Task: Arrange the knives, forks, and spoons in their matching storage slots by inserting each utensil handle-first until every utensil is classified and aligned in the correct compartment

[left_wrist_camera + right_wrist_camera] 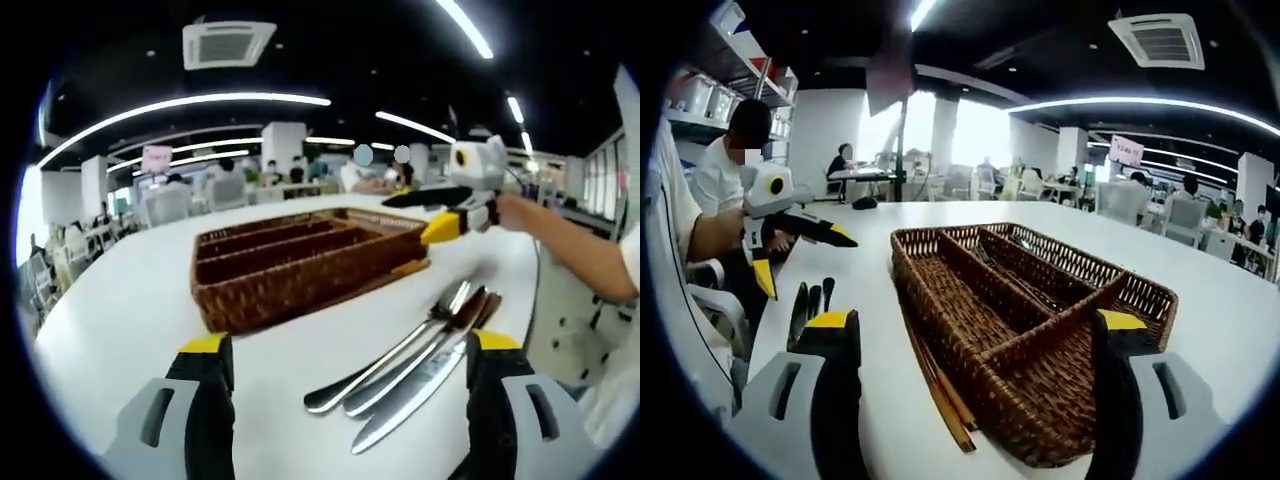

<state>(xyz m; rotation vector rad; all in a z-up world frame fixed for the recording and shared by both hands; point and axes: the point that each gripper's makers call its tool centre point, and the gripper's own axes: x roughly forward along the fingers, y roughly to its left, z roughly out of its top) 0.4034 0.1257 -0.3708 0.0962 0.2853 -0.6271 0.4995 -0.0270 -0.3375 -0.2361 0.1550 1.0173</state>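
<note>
A brown wicker tray (300,265) with three long compartments lies on the white table (130,300). To its right a knife, a fork and another metal utensil (410,355) lie side by side, handles toward me. My left gripper (350,395) hovers open just before them, holding nothing. My right gripper (427,212) reaches in from the right above the tray's far corner. In the right gripper view the tray (1030,320) lies between the open, unladen jaws of my right gripper (975,385). The left gripper (805,255) is at the left, with dark utensil ends (810,300) below it.
Thin brown sticks (935,385) lie on the table along the tray's near side. Something thin and metallic (1015,262) seems to lie in a far compartment. A person's forearm (570,240) comes in from the right. Seated people, tables and chairs fill the room behind.
</note>
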